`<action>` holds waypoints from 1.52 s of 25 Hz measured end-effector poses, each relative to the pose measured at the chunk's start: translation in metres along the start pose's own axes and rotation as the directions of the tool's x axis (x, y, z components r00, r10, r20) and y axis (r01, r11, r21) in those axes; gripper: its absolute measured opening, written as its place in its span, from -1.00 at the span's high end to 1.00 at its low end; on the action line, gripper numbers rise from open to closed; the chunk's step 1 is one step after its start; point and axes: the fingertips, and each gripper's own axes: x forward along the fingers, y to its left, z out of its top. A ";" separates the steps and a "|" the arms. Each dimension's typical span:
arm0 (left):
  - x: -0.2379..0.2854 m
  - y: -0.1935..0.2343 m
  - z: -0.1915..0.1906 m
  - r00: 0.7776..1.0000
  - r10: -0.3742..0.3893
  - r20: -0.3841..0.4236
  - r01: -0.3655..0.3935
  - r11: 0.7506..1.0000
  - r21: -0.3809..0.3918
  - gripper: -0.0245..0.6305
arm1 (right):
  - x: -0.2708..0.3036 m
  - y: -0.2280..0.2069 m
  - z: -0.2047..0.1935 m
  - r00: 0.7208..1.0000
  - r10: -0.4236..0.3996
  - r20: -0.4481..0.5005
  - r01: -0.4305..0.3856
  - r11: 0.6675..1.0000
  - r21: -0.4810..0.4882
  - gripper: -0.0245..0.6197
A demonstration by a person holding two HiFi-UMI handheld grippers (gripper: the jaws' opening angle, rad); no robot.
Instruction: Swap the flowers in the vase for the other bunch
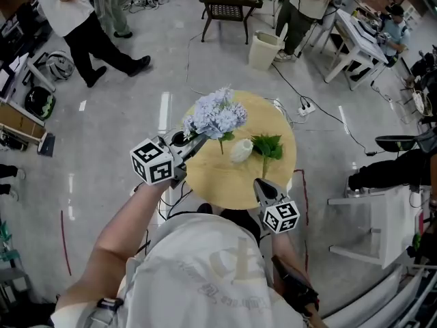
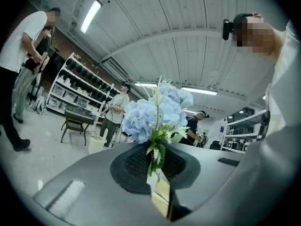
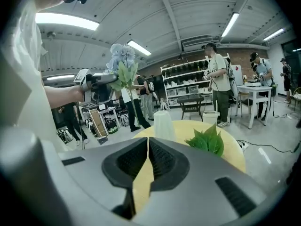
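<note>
The left tool point(image 1: 193, 142) pinches the blue flowers point(image 1: 217, 115) by the stem above the table point(image 1: 212, 183), beside the vase point(image 1: 241, 149): light, top-heavy, probably floppy. The right tool point(image 1: 262, 187) is closed, empty; the green bunch point(image 1: 268, 145) looks best gripped low on its stem

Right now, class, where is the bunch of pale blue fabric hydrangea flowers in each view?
Head view: the pale blue hydrangea bunch is just above centre.
Left gripper view: bunch at centre, rising from shut jaws.
Right gripper view: bunch upper left.
Shared landmark: white plastic bin.
</note>
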 end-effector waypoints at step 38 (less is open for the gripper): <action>-0.021 0.067 -0.146 0.938 0.161 -0.307 -0.270 0.895 -0.354 0.85 | 0.036 -0.006 -0.014 0.994 0.072 -0.077 -0.068 0.997 0.047 0.90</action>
